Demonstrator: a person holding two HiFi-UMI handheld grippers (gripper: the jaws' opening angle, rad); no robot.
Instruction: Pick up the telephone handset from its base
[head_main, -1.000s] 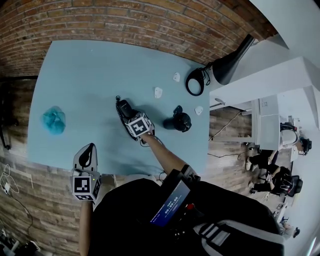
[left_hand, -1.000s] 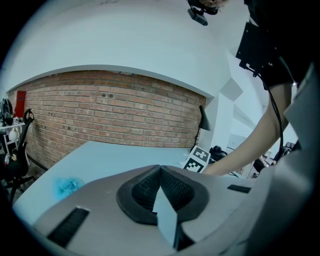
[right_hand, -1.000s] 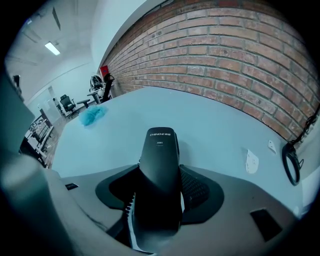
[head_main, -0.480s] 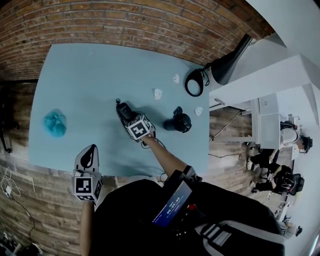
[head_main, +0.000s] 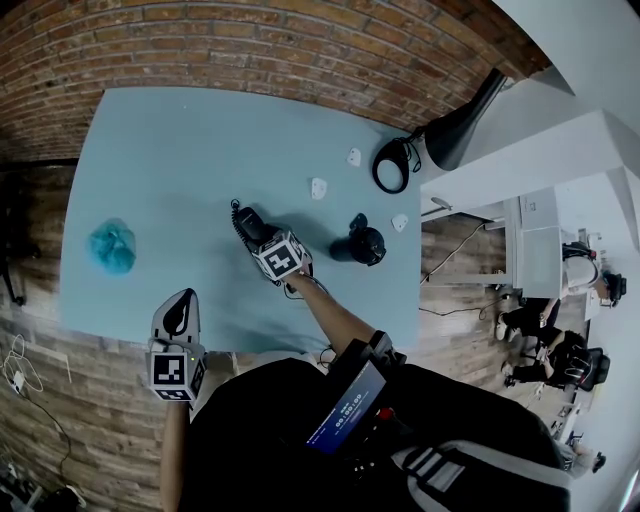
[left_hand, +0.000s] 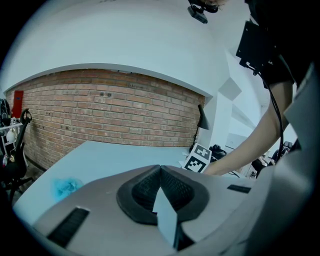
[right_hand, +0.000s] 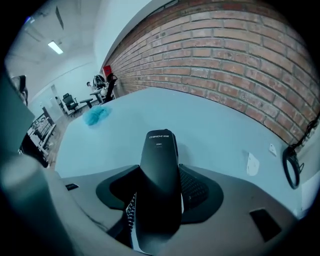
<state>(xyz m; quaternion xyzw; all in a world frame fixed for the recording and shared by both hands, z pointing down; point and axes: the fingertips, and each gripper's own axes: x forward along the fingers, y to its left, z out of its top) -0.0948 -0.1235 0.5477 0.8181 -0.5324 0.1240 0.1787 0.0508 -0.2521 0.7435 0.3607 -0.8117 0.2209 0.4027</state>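
Observation:
The black telephone handset (head_main: 250, 221) lies near the middle of the light blue table (head_main: 170, 150), its coiled cord trailing toward me. My right gripper (head_main: 260, 234) reaches down over it. In the right gripper view the handset (right_hand: 160, 175) fills the gap between the dark ribbed pads (right_hand: 199, 190), and the right gripper (right_hand: 159, 202) is shut on it. The base is hidden under the gripper, and I cannot tell whether the handset has left it. My left gripper (head_main: 182, 298) hangs at the table's near edge, lower left, jaws together with nothing held (left_hand: 160, 172).
A crumpled blue-green thing (head_main: 110, 245) lies at the table's left. A round black object (head_main: 362, 243) sits right of the phone, a black cable ring (head_main: 392, 165) and a black lamp (head_main: 465, 120) at the far right. Small white pieces (head_main: 318, 187) lie scattered nearby. Brick wall behind.

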